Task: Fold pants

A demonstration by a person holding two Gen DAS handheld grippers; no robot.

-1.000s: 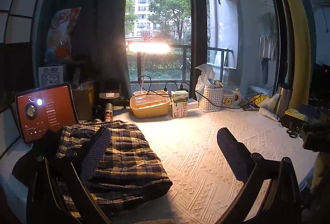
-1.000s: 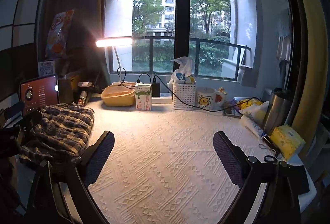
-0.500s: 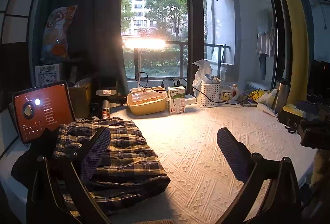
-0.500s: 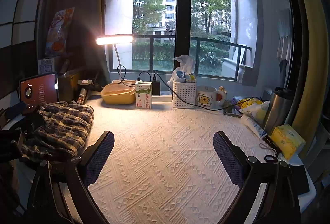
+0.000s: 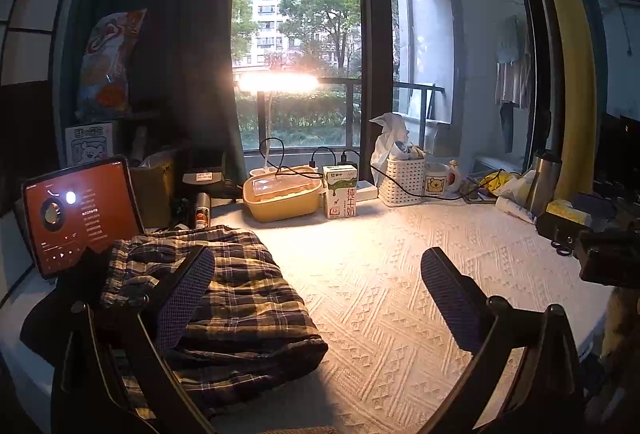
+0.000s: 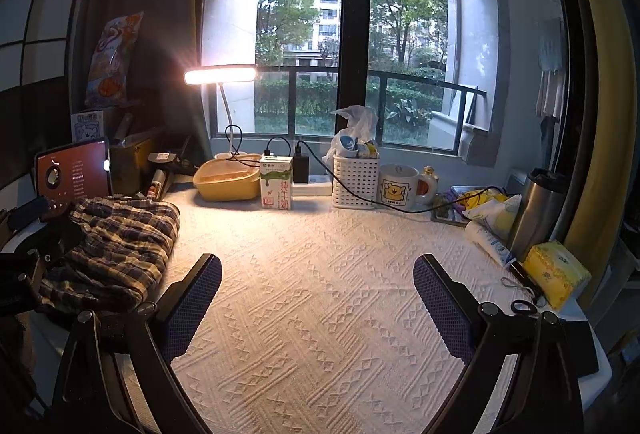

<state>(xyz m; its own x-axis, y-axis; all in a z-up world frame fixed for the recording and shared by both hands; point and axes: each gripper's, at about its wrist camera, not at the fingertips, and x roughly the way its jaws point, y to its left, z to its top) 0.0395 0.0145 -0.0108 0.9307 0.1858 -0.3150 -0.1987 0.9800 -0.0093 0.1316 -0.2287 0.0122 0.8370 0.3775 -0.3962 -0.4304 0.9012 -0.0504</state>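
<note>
Plaid pants (image 5: 224, 298) seen folded in bundle at left end of white textured tablecloth (image 5: 380, 298), just in front of lit tablet (image 5: 76, 214). Left gripper (image 5: 316, 298) held above cloth, fingers spread wide, nothing gripped; left finger (image 5: 184, 298) seen over pants, contact cannot be told. Right gripper (image 6: 318, 302) likewise spread wide, empty, above bare cloth, pants (image 6: 120, 246) well to its left. Milk carton (image 6: 276, 182) and lamp (image 6: 220, 74) noted at back by window.

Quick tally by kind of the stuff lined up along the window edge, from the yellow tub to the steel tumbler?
Right wrist view, by kind:
Yellow tub: 1
Milk carton: 1
White basket: 1
Bear mug: 1
Steel tumbler: 1
Total: 5
</note>
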